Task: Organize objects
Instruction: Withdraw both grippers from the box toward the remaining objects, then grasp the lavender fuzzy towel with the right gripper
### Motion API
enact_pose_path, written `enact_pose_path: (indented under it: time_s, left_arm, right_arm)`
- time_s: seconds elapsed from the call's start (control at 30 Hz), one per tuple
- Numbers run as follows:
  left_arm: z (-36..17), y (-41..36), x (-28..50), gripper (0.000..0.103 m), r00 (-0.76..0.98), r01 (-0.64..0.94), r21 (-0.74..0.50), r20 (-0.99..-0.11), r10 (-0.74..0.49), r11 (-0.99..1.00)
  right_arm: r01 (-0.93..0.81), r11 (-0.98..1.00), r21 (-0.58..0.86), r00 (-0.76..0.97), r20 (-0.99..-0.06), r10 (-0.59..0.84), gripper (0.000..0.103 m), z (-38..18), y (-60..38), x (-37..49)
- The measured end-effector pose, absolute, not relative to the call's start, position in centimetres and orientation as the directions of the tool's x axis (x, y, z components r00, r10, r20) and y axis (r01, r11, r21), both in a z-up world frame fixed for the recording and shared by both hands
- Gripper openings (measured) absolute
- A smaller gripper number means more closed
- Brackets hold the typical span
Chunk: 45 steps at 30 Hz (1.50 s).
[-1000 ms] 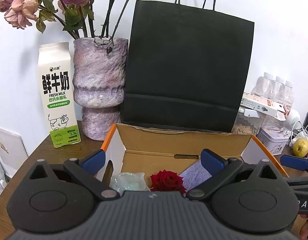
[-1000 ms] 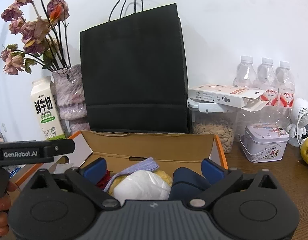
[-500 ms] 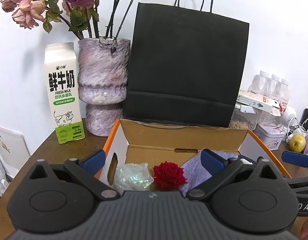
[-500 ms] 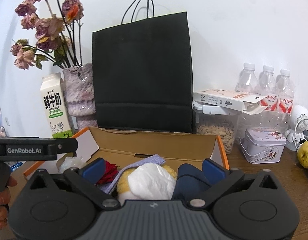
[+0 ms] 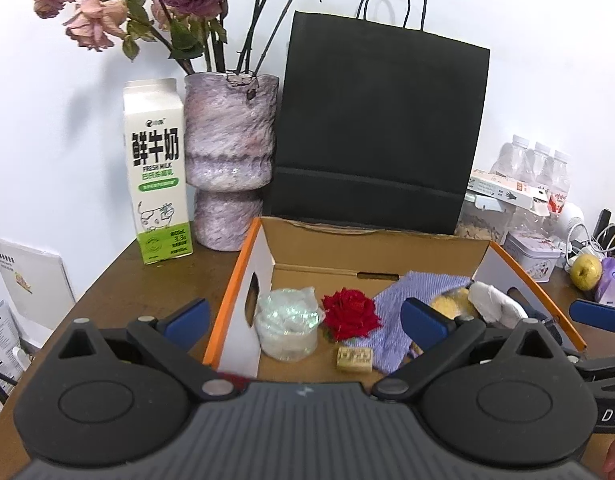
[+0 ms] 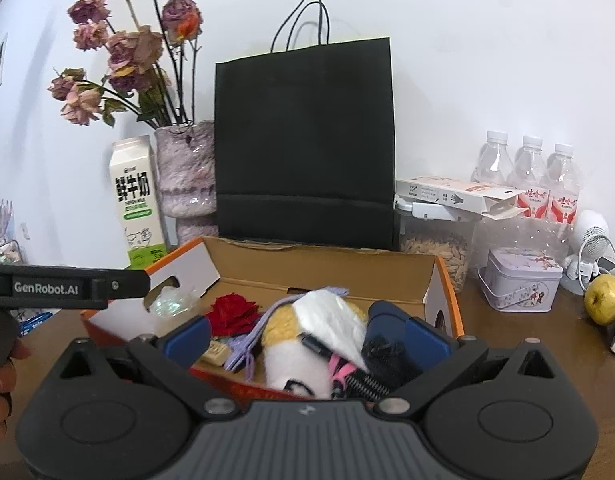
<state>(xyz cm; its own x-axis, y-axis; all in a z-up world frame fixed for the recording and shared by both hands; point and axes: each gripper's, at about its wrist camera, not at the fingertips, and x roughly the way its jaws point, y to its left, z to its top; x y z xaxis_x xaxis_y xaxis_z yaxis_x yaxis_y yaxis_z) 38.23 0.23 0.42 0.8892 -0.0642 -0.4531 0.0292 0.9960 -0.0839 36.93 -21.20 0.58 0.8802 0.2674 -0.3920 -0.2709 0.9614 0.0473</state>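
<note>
Directly ahead, an open cardboard box with orange edges sits on the brown desk, its back wall close against a tall black paper bag. To the box's left stand a milk carton and a purple vase of dried flowers, leaving a bare strip of desk on that side; to its right a small tin, a jar of seeds and a yellow fruit crowd the desk. Inside the box lie a shiny plastic-wrapped cup at the left, a red rose beside it, a small tan block, a striped lilac cloth, a white and yellow plush toy and dark items at the right end. Both the left tongs and the right tongs hang above the box's near edge, spread wide and holding nothing.
</note>
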Motion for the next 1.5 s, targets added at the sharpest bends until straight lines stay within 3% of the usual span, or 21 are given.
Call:
enact_pose_path:
  time_s: [1.07,1.5]
  left_arm:
    - [-2.4,3.1,25.5,0.103,0.858,0.043,-0.061,-0.509,-0.068,0.997]
    - [-3.9,5.2,21.9,0.103,0.849,0.039,-0.114,-0.52,-0.093,0.993]
  right_arm:
    - [-0.305,0.952,0.032,0.861,-0.419,0.29,0.103,-2.1,-19.1,23.9]
    - [-0.336,0.942,0.023,0.835,-0.455,0.309,0.103,-3.6,-18.1,21.2]
